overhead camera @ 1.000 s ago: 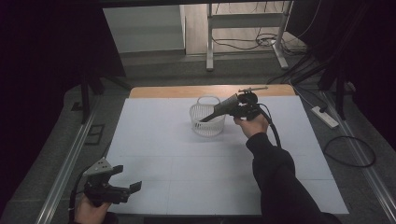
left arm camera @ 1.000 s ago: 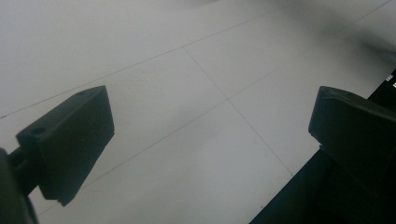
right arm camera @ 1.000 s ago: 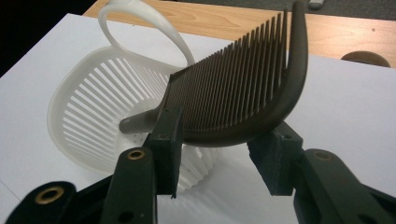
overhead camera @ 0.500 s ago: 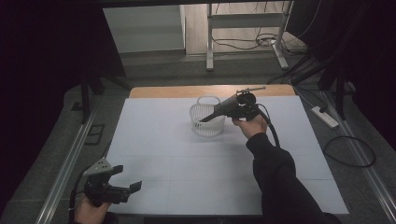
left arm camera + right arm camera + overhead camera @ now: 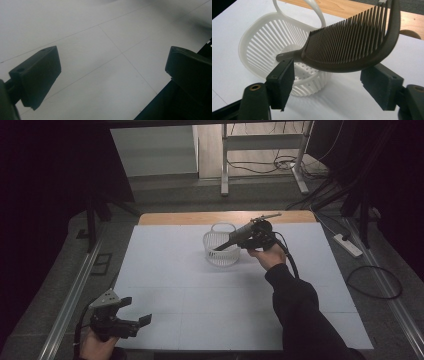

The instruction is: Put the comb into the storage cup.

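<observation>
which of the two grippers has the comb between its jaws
The right gripper, up at the white basket, has the dark comb; the left gripper has nothing between its jaws.

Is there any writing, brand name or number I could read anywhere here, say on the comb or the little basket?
None can be read.
Dark plastic comb: a tiny mark on the handle, too small and blurred to read.
White slatted plastic basket: no lettering.
White table sheet: thin lines, no text.

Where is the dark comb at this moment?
In the right gripper view, the dark comb lies between the right hand-held gripper's opened jaws, its handle tip over the white basket.
</observation>
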A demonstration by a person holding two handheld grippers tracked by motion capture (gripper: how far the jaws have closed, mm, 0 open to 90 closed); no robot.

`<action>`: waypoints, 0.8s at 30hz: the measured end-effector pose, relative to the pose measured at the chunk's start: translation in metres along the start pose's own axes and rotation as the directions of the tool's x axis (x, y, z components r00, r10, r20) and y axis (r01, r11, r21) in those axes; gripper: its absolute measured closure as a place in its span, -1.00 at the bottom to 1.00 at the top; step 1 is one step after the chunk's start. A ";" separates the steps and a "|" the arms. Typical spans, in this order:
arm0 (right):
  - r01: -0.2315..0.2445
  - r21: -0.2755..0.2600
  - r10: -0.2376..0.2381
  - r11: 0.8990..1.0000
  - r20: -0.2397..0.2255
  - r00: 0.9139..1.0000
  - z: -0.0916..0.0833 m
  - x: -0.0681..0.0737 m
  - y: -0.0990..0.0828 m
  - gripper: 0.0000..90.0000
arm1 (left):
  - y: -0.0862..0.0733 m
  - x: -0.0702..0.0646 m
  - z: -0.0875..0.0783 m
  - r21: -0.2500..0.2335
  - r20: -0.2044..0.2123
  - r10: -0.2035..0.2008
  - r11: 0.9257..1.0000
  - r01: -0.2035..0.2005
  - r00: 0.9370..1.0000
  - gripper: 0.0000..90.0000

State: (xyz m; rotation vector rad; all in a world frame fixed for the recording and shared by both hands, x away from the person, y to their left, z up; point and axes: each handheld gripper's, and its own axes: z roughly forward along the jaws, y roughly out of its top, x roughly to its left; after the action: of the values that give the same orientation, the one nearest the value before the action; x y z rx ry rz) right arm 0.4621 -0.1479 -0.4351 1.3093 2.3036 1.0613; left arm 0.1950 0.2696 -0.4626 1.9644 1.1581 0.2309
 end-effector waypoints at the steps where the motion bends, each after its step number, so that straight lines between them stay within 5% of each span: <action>1: 0.002 0.001 -0.002 1.000 -0.001 1.000 0.000 0.000 0.000 -0.41 | 0.000 0.000 0.000 0.000 0.000 0.000 1.000 0.000 1.000 -0.98; 14: 0.011 0.042 -0.011 0.999 -0.008 1.000 -0.001 0.004 -0.002 -0.67 | 0.000 0.000 0.000 0.001 0.000 0.001 1.000 -0.001 1.000 -0.98; 24: 0.067 0.065 -0.067 0.996 0.008 0.998 -0.004 0.004 -0.005 -0.88 | 0.000 0.000 0.000 0.000 0.000 0.000 1.000 0.000 1.000 -0.98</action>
State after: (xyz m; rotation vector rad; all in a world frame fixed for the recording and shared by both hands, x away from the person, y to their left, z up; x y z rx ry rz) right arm 0.4547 -0.1481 -0.4361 1.2481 2.3746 0.9643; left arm 0.1950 0.2695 -0.4626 1.9644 1.1581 0.2305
